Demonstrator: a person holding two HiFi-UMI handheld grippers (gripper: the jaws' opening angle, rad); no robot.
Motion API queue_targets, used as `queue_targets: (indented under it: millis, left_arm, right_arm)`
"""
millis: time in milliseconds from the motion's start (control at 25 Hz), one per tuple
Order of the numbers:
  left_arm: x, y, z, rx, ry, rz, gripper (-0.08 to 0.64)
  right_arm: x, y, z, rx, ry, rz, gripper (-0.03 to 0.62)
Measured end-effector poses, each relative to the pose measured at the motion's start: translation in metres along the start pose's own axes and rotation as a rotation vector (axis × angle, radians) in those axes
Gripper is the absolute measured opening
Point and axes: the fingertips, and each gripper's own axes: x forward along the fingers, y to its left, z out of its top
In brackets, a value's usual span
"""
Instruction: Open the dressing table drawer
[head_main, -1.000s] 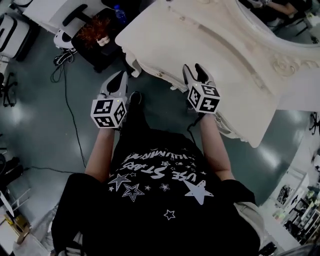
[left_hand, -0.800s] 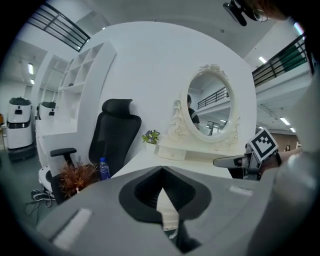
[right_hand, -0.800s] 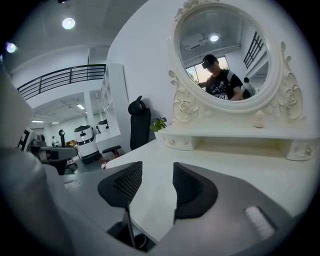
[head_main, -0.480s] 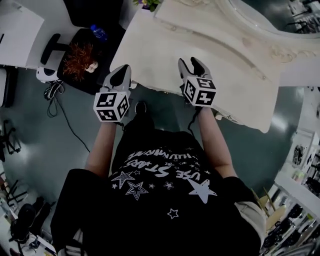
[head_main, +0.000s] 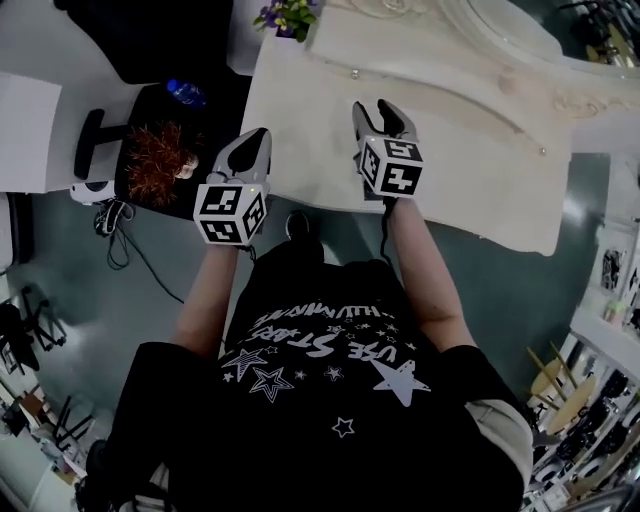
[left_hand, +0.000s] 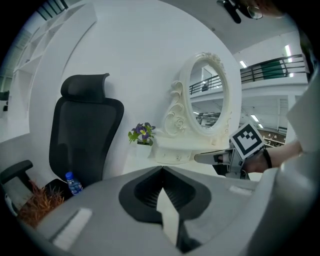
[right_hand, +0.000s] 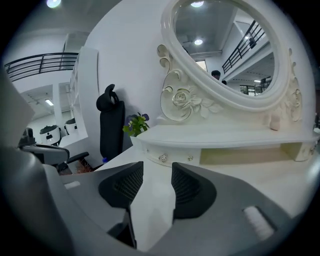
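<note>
As I look down through the head view, a black shirt (head_main: 320, 380) with white stars fills the bottom of the frame, and two bare forearms reach up from it toward the middle. My left tool (head_main: 257, 140) sits left of centre, its tip over the near left edge of the pale bench (head_main: 480, 170). In the left gripper view its jaws are clenched tip to tip with nothing caught in them. My right tool (head_main: 377, 108) lies just to the right, further onto the bench top. I cannot tell whether either tool touches the surface. The right jaws stand released with a clear gap between the pads. They have just been closing a little, and only bare bench shows between them.

Beyond them, in the right gripper view, a raised shelf (right_hand: 235, 135) crosses the middle of the frame. The drawer (right_hand: 170, 156) is at the shelf's left end, just above my jaws in the picture. Its curved front carries two small knobs and sits in line with the shelf edge. To its right is an open cubby (right_hand: 240, 155). An oval mirror (right_hand: 225, 45) in a carved frame rises above the shelf, and purple flowers (right_hand: 136, 125) stand at the bench's far left corner.

Off the bench, at the left of the left gripper view, is a black chair (left_hand: 85, 135) with a blue-capped bottle (left_hand: 73, 182) on its seat.
</note>
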Motion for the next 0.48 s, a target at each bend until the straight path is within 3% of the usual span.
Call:
queue_targets:
  millis: [480]
  left_arm:
    - [0.030,0.031,-0.006,-0.001,0.047,-0.064,0.002]
  right_arm:
    - [0.062,-0.001,-0.004,0.002,0.038,-0.139,0.189]
